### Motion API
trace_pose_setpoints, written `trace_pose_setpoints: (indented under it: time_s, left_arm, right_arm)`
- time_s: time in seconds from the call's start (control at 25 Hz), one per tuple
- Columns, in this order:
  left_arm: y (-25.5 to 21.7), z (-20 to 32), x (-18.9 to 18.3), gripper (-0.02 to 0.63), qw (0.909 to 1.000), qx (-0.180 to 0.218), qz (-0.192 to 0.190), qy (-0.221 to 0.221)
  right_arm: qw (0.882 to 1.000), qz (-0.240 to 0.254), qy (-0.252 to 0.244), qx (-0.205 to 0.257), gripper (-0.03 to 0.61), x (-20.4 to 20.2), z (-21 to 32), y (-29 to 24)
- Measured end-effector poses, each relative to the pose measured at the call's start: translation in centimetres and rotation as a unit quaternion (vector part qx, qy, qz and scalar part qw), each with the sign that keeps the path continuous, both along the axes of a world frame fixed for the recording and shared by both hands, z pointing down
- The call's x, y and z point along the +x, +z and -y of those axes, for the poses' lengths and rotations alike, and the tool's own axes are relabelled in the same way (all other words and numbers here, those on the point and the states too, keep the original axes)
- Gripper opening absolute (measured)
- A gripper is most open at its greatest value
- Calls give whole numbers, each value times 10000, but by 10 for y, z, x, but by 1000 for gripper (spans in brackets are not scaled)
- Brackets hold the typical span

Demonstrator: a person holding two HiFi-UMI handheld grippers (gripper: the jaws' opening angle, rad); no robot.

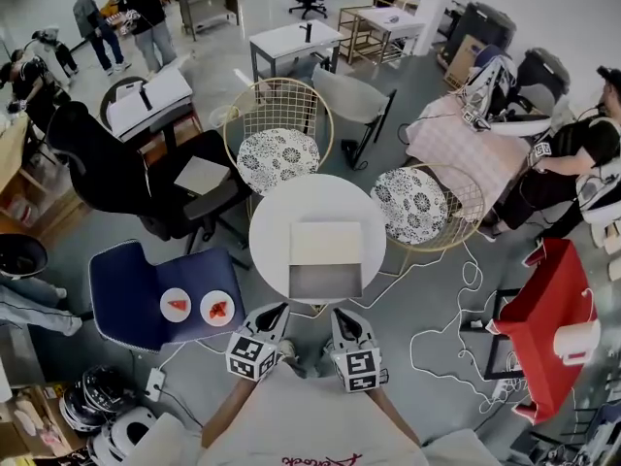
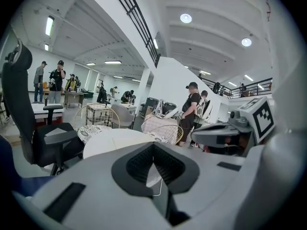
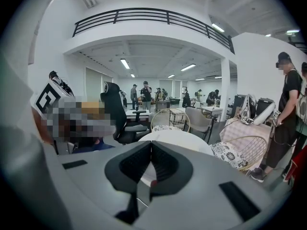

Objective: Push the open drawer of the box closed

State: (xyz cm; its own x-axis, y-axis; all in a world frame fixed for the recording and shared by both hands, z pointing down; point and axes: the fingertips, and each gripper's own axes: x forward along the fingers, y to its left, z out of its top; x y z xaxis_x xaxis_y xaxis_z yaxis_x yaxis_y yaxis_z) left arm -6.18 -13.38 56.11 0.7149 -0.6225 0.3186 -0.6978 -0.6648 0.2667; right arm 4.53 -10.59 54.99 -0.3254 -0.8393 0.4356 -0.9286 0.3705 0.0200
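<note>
Box (image 1: 326, 243) w/ drawer (image 1: 325, 282) is sitting open on table (image 1: 272, 223), grey bottom showing; only head view is catching it. L gripper (image 1: 277, 309) & R gripper (image 1: 343, 314) are hovering clenched, gripping nothing.

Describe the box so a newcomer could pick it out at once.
Find the round white table beside two gold wire chairs with patterned cushions. The cream box is the only thing on it, its grey drawer pulled open toward the viewer.
</note>
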Motion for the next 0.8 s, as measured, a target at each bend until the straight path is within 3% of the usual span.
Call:
trace_pose_setpoints:
  time_s: [0.44, 0.8]
  left_arm:
    - [10, -11, 12, 12, 9995, -161, 185, -193]
    - [43, -37, 13, 12, 9975, -641, 235, -155]
  right_arm:
    - [9997, 74, -172, -179, 15, 18, -3, 17]
    - [9951, 69, -345, -926, 15, 14, -36, 65]
